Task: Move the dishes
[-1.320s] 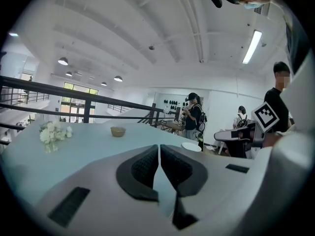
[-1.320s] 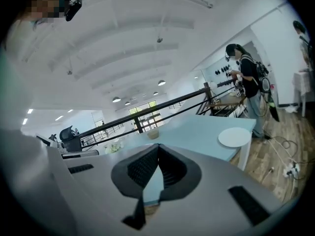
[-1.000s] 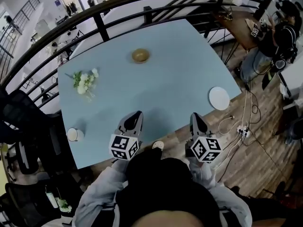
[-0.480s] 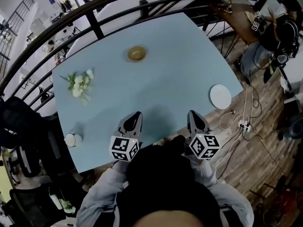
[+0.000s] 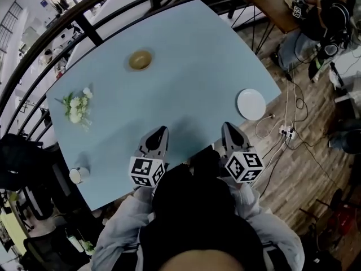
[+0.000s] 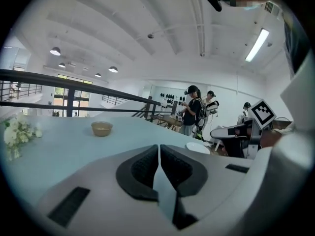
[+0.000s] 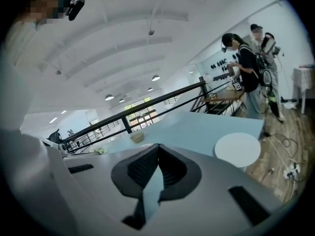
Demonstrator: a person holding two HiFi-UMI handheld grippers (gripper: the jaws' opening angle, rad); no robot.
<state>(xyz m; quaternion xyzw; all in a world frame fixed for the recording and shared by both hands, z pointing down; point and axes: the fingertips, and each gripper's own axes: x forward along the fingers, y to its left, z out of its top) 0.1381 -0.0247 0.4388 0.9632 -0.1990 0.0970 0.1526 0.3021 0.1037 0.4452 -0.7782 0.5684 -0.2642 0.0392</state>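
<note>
Dishes untouched. Left gripper (image 5: 161, 131) and right gripper (image 5: 228, 127) are both clenched and empty, over the table's (image 5: 192, 89) near edge. White plate (image 5: 251, 104) at right edge: flat, probably slick and chippable, so pinch its rim. Tan bowl (image 5: 140, 60) far left: stiff, likely light; grip its wall.

1 overhead, 2 low across table (image 5: 186, 78)
</note>
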